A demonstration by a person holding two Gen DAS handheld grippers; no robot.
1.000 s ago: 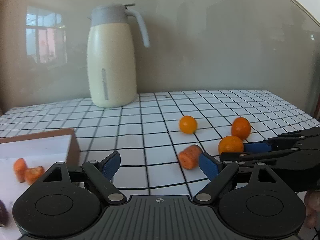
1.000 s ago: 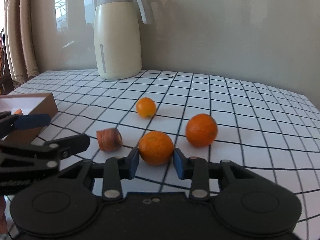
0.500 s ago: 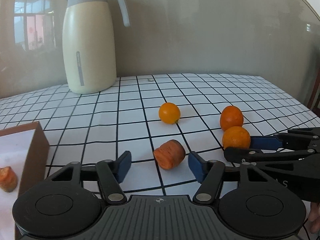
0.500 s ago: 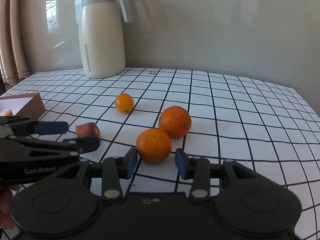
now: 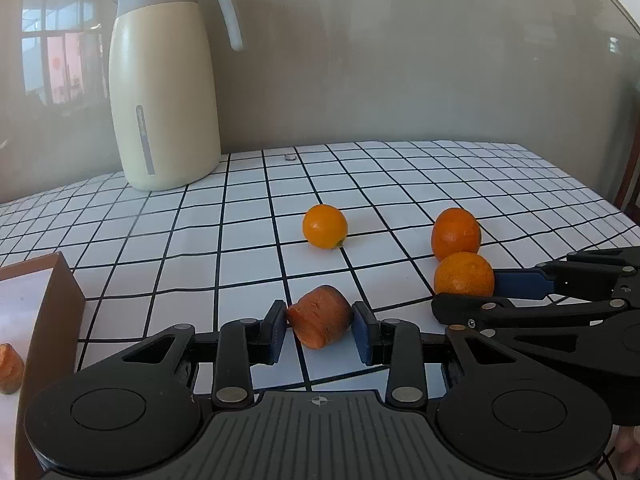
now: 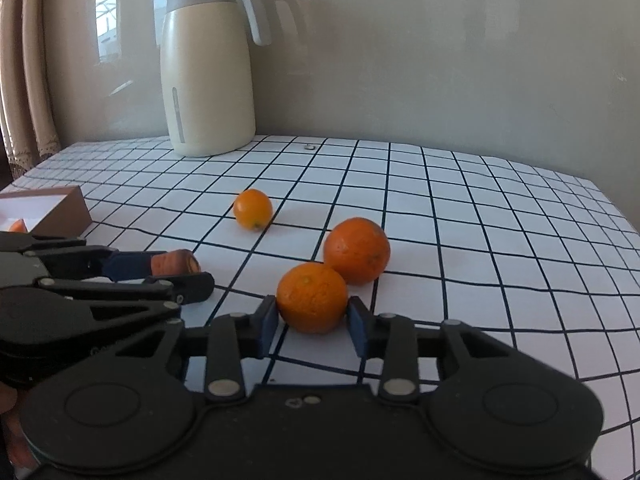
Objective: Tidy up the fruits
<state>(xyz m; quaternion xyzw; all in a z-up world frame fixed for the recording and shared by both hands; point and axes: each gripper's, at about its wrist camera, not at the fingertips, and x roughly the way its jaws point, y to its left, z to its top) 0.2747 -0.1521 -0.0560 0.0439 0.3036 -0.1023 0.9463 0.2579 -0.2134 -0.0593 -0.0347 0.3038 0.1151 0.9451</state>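
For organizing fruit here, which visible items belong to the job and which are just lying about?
Part of the job:
- carrot piece, with the left tool closing on it
- orange between the right tool's pads
- second orange
- small orange
- brown box holding a carrot chunk

Just lying about:
- cream jug
- small ring

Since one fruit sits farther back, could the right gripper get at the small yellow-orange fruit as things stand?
Probably not yet: the right gripper is shut on the nearest dimpled orange, so its jaws are taken. The path itself looks free, bare checked tablecloth leading to the small yellow-orange fruit.
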